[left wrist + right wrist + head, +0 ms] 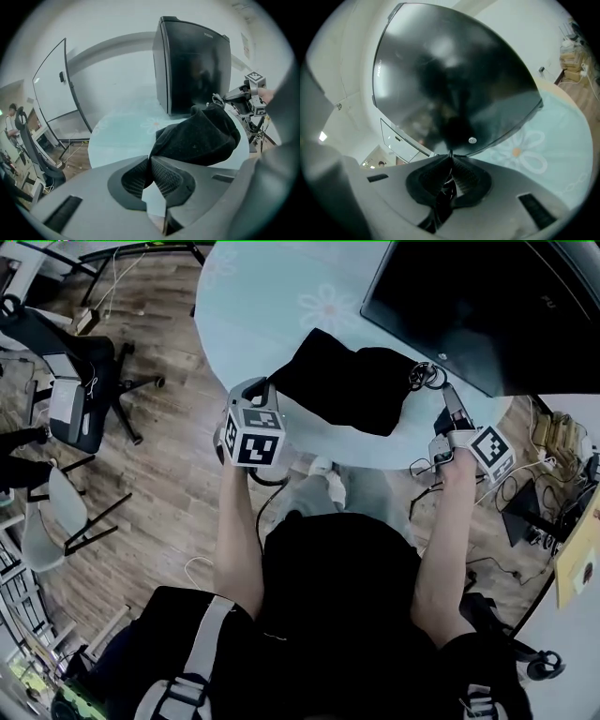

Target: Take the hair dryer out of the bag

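Round table (272, 296) (flower-printed) bears a black monitor (487, 306).

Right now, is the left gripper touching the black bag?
Touching: the left gripper view shows the left gripper pinching the black bag by a corner.

This looks like an office or lab workroom rather than a home. The floor (159, 474) is wood-look plank, and rolling office chairs stand about on it: a black one (70, 371) and a pale one (52, 512). A round bench (272, 306) under a pale cloth with a daisy print carries a large black monitor (487, 306). In the left gripper view a tall whiteboard on a frame (54, 89) stands against plain white walls, and a person (11, 117) sits at another workplace far off. Beside the bench, loose cables (525, 493) trail over the floor near stacked cardboard boxes (553, 432).
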Action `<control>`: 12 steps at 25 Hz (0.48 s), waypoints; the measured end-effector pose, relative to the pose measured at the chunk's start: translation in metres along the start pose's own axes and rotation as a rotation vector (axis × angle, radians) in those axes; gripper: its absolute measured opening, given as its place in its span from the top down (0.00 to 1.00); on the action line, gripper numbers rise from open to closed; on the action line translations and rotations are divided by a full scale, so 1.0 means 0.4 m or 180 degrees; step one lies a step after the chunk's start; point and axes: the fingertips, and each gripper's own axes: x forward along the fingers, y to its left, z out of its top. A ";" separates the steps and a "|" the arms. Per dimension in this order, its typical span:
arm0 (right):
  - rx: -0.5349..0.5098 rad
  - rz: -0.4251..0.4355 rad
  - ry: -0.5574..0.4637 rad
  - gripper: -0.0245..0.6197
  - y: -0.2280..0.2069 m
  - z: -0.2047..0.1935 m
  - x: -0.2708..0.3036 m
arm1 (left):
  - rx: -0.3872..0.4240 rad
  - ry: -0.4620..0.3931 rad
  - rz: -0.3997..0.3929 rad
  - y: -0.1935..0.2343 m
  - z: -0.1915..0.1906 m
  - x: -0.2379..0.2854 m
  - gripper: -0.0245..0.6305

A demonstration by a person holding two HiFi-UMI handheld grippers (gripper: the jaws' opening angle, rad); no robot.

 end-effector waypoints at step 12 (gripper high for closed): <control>0.0120 -0.0023 -0.0379 0.96 -0.031 0.107 -0.074 | -0.0100 -0.0045 0.0088 0.050 -0.012 -0.006 0.92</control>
